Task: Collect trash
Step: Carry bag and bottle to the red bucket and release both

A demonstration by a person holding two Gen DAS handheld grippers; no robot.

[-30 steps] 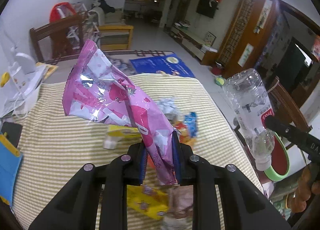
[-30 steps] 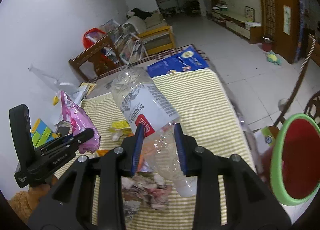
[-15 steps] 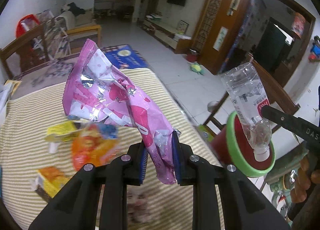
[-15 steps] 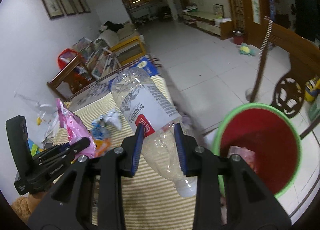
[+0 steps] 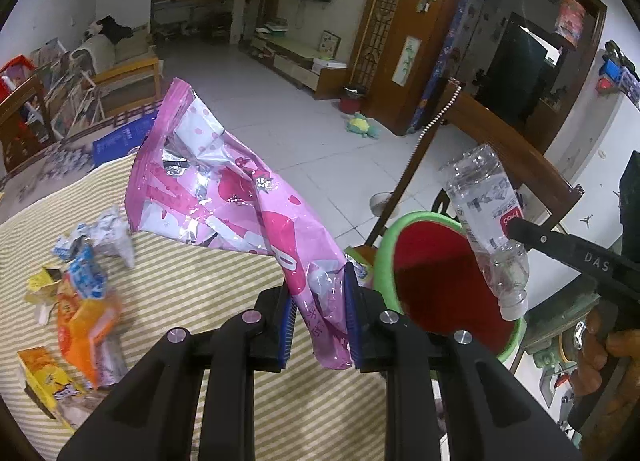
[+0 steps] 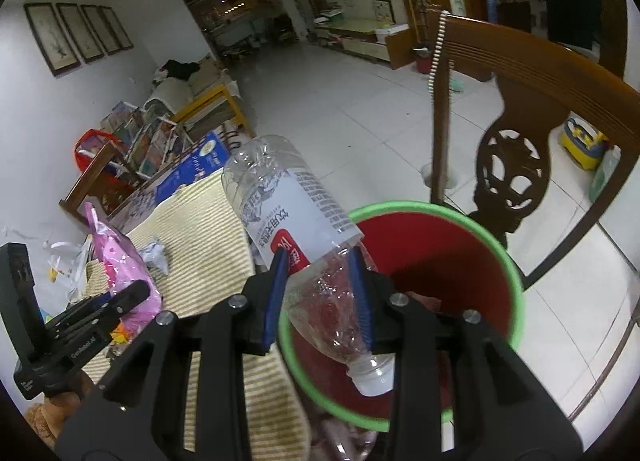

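Two black grippers, left gripper [image 5: 318, 315] and right gripper [image 6: 320, 297], one pink wrapper [image 5: 224, 197], one clear plastic bottle [image 6: 298, 237], one red bin [image 6: 436, 273] with a green rim, one striped tablecloth [image 5: 192, 281], one carved wooden chair [image 6: 516, 109], four framed pictures [image 6: 78, 37] on the wall

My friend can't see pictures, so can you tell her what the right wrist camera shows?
The right claw grips a clear plastic bottle, cap pointing down over a red bin with a green rim. To its left, the left claw holds a pink wrapper above a striped tablecloth.
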